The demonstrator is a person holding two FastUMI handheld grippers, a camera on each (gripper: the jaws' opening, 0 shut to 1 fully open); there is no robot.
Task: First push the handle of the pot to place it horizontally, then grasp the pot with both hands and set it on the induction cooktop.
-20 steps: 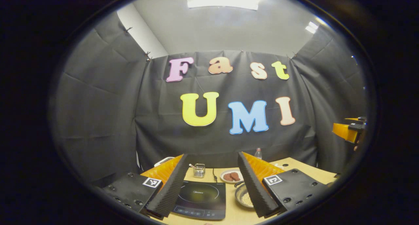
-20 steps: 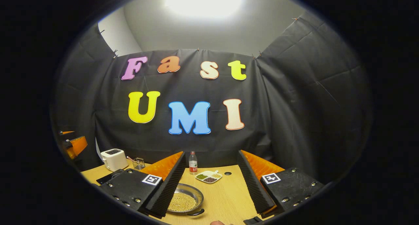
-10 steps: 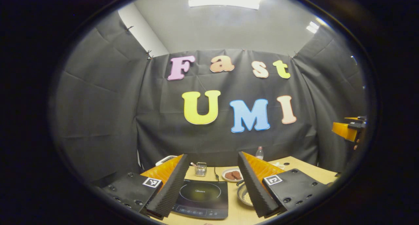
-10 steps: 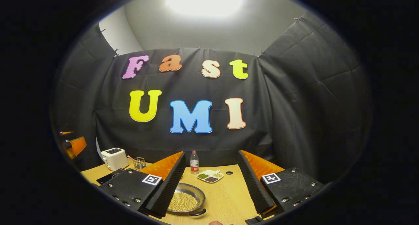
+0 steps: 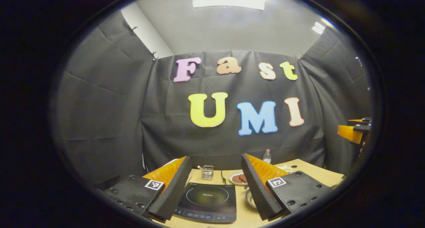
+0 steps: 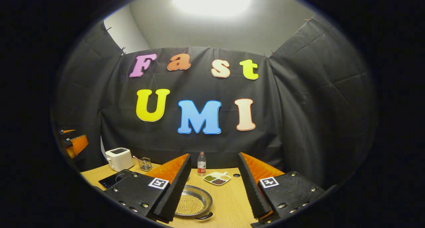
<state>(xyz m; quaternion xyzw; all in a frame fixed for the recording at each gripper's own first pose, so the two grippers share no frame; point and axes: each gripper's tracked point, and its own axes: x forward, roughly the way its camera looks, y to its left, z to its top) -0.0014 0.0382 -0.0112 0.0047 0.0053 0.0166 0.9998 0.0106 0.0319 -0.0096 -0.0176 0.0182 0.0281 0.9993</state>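
- Light wooden table (image 6: 229,201)
- pot (image 6: 194,204) of grain, induction cooktop (image 5: 207,201)
- toaster (image 6: 119,158), wire basket (image 6: 145,163), bottle (image 6: 201,164)
- divided dish (image 6: 217,178) — plate (image 5: 238,178) with brown pieces

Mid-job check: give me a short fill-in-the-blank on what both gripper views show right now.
1. The pot holds small yellowish ____.
2. In the right gripper view, the white toaster stands at the table's far ____ side.
3. The induction cooktop has ____ standing on it.
4. The tongs of both the left gripper and the right gripper are ____.

Missing words: beans; left; nothing; open
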